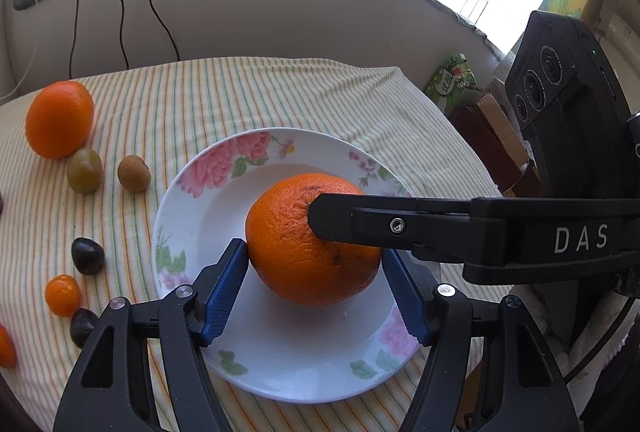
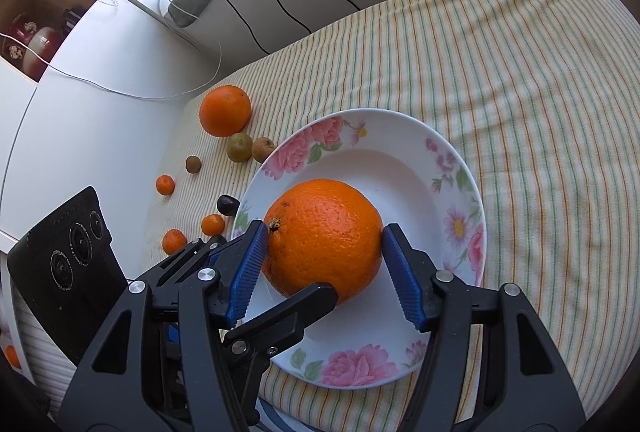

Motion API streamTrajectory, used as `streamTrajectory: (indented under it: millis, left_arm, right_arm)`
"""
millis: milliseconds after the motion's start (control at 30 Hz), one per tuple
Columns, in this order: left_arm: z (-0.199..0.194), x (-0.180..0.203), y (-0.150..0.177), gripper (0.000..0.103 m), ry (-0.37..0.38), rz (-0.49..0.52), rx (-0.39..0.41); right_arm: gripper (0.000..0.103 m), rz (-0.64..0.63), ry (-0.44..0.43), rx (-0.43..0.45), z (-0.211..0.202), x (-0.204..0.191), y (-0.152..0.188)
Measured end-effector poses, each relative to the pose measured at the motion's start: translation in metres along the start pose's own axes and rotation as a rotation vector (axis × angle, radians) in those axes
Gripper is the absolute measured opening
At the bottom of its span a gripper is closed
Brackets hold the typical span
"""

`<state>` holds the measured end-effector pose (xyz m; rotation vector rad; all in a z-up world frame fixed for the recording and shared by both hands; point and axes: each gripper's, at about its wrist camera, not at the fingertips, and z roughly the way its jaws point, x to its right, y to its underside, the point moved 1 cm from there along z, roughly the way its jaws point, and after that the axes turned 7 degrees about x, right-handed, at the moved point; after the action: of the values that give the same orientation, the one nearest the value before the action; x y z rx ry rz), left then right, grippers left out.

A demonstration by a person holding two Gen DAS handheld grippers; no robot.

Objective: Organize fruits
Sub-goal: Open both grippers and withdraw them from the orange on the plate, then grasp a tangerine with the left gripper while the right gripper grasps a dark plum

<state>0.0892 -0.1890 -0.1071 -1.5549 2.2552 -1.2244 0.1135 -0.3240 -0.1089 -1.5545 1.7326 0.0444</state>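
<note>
A large orange (image 1: 304, 244) (image 2: 324, 240) sits on a white floral plate (image 1: 280, 364) (image 2: 400, 167). My left gripper (image 1: 314, 272) has its blue pads on both sides of the orange, touching it. My right gripper (image 2: 324, 252) also brackets the orange with its pads against the sides. Its finger (image 1: 400, 224) crosses the left wrist view from the right. A left finger (image 2: 280, 316) shows under the orange in the right wrist view. A second orange (image 1: 59, 117) (image 2: 225, 110) lies on the striped cloth to the left.
Small fruits lie left of the plate: a green plum (image 1: 84, 171), a brown longan (image 1: 134, 173), a dark plum (image 1: 87, 255), a kumquat (image 1: 62, 294). The striped tablecloth (image 2: 540, 111) drops off at the right edge. Cables hang down the wall behind.
</note>
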Motion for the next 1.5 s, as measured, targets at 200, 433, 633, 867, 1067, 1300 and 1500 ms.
streamTrajectory:
  millis: [200, 433, 633, 867, 1067, 1300, 1500]
  left_arm:
    - [-0.009, 0.002, 0.001, 0.070, -0.008, 0.023, 0.021]
    - [-0.026, -0.004, 0.004, 0.070, -0.016, 0.026, 0.045]
    - [-0.050, -0.019, 0.010, 0.070, -0.017, 0.008, 0.099]
    - [-0.088, -0.052, 0.022, 0.070, -0.071, -0.038, 0.196]
    - [-0.117, -0.090, 0.040, 0.070, -0.194, -0.084, 0.231]
    - [-0.142, -0.134, 0.063, 0.069, -0.296, -0.175, 0.251]
    - [-0.149, -0.165, 0.080, 0.054, -0.321, -0.251, 0.243]
  right_arm:
    - [0.063, -0.018, 0.016, 0.042, -0.011, -0.003, -0.003]
    - [0.076, -0.069, 0.047, 0.101, -0.027, -0.012, -0.005]
    - [0.076, -0.145, 0.059, 0.161, -0.038, -0.030, 0.000]
    - [0.084, -0.237, 0.023, 0.255, -0.046, -0.058, 0.010]
    - [0.087, -0.367, 0.016, 0.248, -0.039, -0.092, 0.021]
    - [0.088, -0.527, 0.020, 0.181, -0.014, -0.134, 0.040]
    - [0.083, -0.555, -0.027, 0.099, 0.016, -0.152, 0.059]
